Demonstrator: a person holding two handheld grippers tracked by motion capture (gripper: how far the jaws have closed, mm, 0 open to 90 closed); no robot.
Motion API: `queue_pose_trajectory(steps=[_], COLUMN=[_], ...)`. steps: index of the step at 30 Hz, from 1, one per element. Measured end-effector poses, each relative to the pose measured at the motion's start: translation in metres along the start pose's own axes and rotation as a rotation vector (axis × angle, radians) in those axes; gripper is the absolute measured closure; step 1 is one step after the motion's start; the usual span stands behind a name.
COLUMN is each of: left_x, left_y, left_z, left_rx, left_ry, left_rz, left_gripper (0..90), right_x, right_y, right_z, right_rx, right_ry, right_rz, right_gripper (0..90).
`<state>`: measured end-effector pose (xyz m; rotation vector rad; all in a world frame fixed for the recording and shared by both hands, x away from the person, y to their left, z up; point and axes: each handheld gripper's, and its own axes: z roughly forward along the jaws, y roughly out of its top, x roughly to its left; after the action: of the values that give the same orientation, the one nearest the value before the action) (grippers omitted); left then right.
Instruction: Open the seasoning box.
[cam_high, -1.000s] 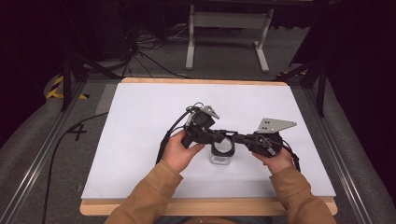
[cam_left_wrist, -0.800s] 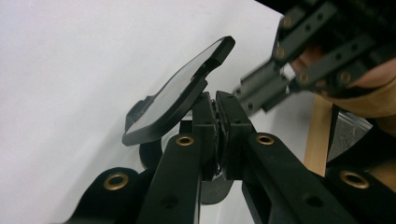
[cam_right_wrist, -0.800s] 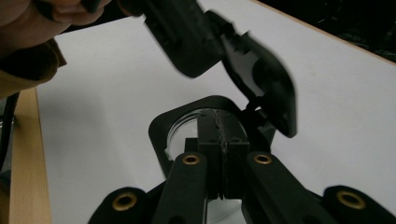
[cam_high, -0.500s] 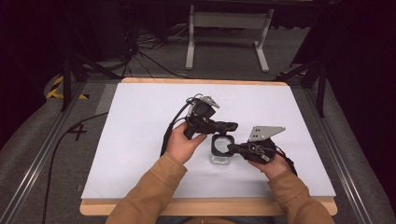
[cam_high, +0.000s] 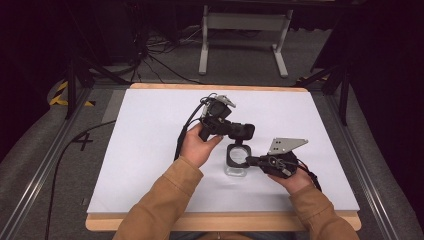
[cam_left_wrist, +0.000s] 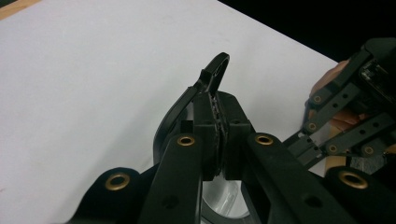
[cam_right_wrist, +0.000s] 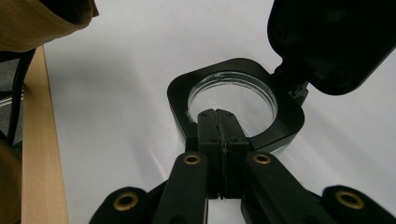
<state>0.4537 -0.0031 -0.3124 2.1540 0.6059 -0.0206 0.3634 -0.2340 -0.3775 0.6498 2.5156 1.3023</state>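
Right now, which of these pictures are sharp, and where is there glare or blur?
High view: evenly lit, table bright, surroundings dark. Left gripper view: lid sharp, nearest claw links soft. Right gripper view: highlights glint on the clear jar rim, sleeve blurred at the corner.

The high view looks forward and down from above the person's side, taking in the whole white table (cam_high: 150, 150) with the floor and a grey stand (cam_high: 243, 30) at twelve o'clock. The left gripper view sits very close behind its own jaws, facing across the tabletop (cam_left_wrist: 93, 70) toward its far edge at one o'clock. The right gripper view, equally close, looks down along its jaws at the clear jar's black collar (cam_right_wrist: 187, 100), which the high view shares near table centre (cam_high: 231, 150).
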Motion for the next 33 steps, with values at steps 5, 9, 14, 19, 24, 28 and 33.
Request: queue_pose_trajectory(steps=[5,9,14,19,24,28,33], left_x=[0.007,0.015,0.021,0.017,0.012,0.008,-0.004], left_y=[0.001,0.0,-0.001,0.0,0.001,0.0,-0.01], left_z=[0.0,-0.004,-0.011,-0.012,-0.016,-0.023,-0.043], left_rx=[-0.005,-0.031,-0.051,-0.035,-0.036,-0.042,-0.04], left_ry=[0.015,0.023,0.021,0.04,0.054,0.047,0.024], left_rz=[-0.019,-0.037,-0.056,-0.036,-0.013,-0.003,0.044], left_gripper=[88.5,89.1,89.1,88.9,86.2,84.2,79.2], right_x=[-0.001,-0.001,-0.002,-0.001,-0.002,-0.002,-0.01], right_y=[0.0,-0.001,-0.003,-0.003,-0.003,-0.002,0.005], right_z=[0.0,0.0,0.0,0.0,0.0,0.0,-0.002], right_rx=[-0.006,-0.014,-0.024,-0.023,-0.025,-0.021,-0.017], right_ry=[0.004,0.005,0.012,0.009,0.011,0.016,0.034], right_rz=[-0.005,-0.007,-0.003,-0.006,-0.008,-0.001,0.015], right_gripper=[90.0,90.0,90.0,90.0,90.0,90.0,86.5])
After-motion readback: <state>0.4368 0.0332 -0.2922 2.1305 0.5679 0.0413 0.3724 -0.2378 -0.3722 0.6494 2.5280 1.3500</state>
